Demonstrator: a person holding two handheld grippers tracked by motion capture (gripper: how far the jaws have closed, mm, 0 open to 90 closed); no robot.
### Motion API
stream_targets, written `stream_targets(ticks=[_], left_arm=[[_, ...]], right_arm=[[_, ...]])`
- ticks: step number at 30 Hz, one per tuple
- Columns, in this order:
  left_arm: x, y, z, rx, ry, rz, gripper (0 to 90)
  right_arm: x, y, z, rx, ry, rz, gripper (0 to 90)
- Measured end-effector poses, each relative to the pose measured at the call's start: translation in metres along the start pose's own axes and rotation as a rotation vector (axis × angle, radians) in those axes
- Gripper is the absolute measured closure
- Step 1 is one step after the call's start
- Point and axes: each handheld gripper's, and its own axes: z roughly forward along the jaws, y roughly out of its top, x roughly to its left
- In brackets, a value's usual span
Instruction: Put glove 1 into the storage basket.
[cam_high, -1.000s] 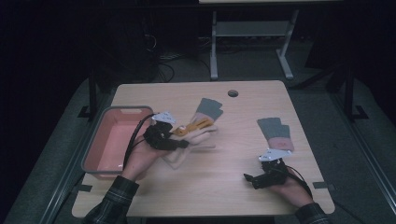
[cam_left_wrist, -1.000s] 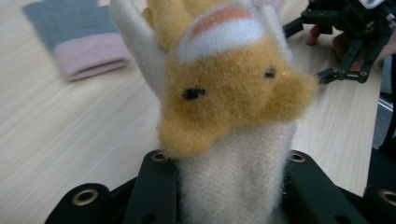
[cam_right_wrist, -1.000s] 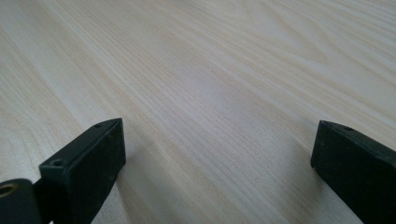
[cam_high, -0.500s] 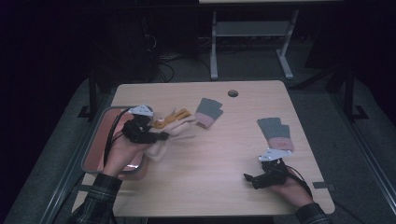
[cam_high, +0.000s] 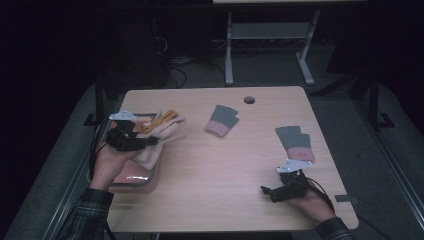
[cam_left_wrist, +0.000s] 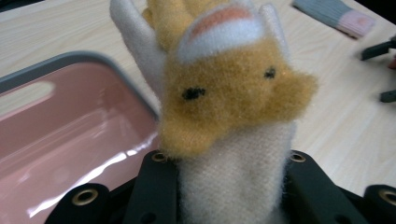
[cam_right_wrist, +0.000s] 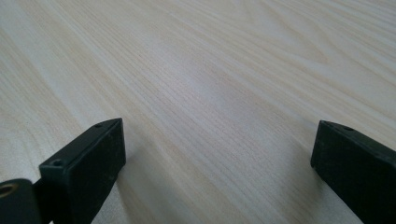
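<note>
The glove (cam_left_wrist: 233, 107) is cream-white with a fuzzy mustard-yellow patch bearing two small black marks and an orange-and-white band. The tray (cam_left_wrist: 60, 135) at the bench's left edge is glossy pink, its rim seemingly grey. Two gloves (cam_high: 222, 120) (cam_high: 295, 143) are grey with pink cuffs; the bench (cam_high: 225, 175) is pale wood-grain.

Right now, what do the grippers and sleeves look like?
Both are black handheld units. The left gripper and right gripper each carry a pale grey three-cornered plate on top and trail a black cable. The jaws are flat black blocks with small screw holes. Sleeves are dark plaid.
</note>
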Motion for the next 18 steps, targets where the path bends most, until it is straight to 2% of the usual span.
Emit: stream_targets(ticks=[5,9,13,18], left_arm=[[0.016,-0.009,-0.009,-0.008,0.04,-0.039,69.0],[0.03,-0.019,-0.014,-0.005,0.088,-0.076,68.9],[0.042,-0.029,-0.013,0.022,0.129,-0.101,68.8],[0.052,-0.037,-0.007,0.049,0.16,-0.132,68.7]], right_arm=[[0.0,0.0,0.0,0.002,0.001,0.0,2.9],[0.0,0.0,0.0,0.001,0.001,0.002,2.9],[0.0,0.0,0.0,0.002,0.0,0.001,2.9],[0.0,0.0,0.0,0.0,0.0,0.001,2.9]])
